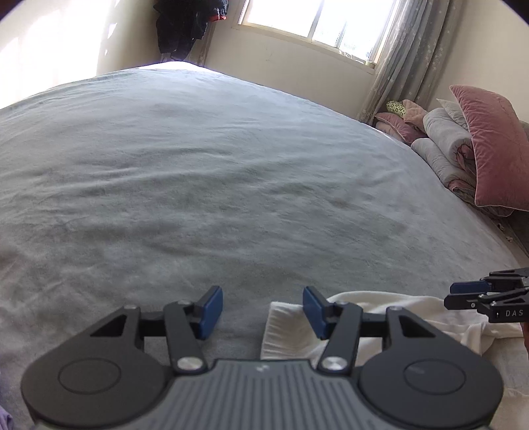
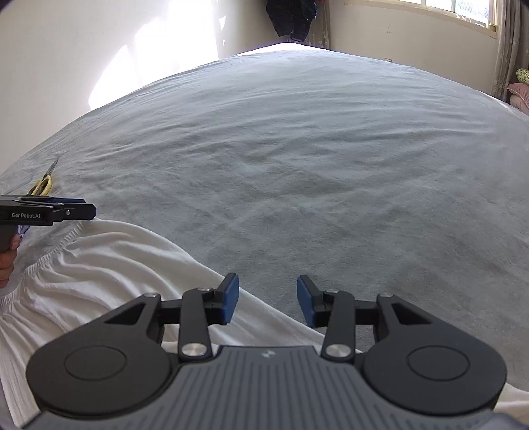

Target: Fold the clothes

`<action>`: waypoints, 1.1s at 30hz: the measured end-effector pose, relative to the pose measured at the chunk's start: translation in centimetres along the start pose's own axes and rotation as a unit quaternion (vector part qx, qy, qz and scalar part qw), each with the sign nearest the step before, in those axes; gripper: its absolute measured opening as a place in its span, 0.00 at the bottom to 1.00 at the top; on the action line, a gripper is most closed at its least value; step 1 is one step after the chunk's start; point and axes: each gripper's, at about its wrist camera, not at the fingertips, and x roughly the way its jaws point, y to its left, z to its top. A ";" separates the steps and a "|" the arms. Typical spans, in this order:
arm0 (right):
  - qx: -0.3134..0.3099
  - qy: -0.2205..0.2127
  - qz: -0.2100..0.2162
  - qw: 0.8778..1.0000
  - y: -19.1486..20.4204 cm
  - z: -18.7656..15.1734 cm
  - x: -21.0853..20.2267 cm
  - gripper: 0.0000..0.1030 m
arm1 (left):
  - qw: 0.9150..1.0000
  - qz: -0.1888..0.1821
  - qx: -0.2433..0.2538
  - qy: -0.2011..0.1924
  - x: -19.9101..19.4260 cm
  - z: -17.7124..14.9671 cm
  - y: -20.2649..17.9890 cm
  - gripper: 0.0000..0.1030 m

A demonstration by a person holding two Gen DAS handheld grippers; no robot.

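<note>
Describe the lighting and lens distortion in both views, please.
Left wrist view: the bright window is overexposed, and fisheye bulges the grey-green fleece bedspread into a dome. Right wrist view: sun glare washes out the white wall; the white garment stays sharp.
</note>
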 end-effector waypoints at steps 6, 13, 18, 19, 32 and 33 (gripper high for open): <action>-0.052 0.031 -0.014 0.998 2.1 0.1 2.0 0.09 | 0.999 -0.042 -0.023 0.002 0.3 -0.7 0.3 0.19; -0.087 0.022 -0.039 0.995 3.6 0.9 1.7 0.01 | 0.997 -0.034 -0.045 -0.044 -1.0 -0.9 0.8 0.02; -0.085 -0.006 -0.063 0.994 3.4 2.7 1.7 0.01 | 0.997 -0.025 -0.042 -0.063 -1.3 -0.7 0.9 0.01; -0.086 -0.010 -0.067 0.994 3.4 3.0 1.9 0.01 | 0.996 -0.022 -0.042 -0.071 -1.5 -0.7 0.9 0.01; -0.083 -0.027 -0.106 0.990 3.1 4.8 6.4 0.01 | 0.997 0.045 0.003 -0.069 0.3 -0.1 0.5 0.01; -0.085 -0.026 -0.111 0.990 3.0 4.7 6.9 0.00 | 0.997 0.052 0.008 -0.059 0.9 -0.1 0.5 0.01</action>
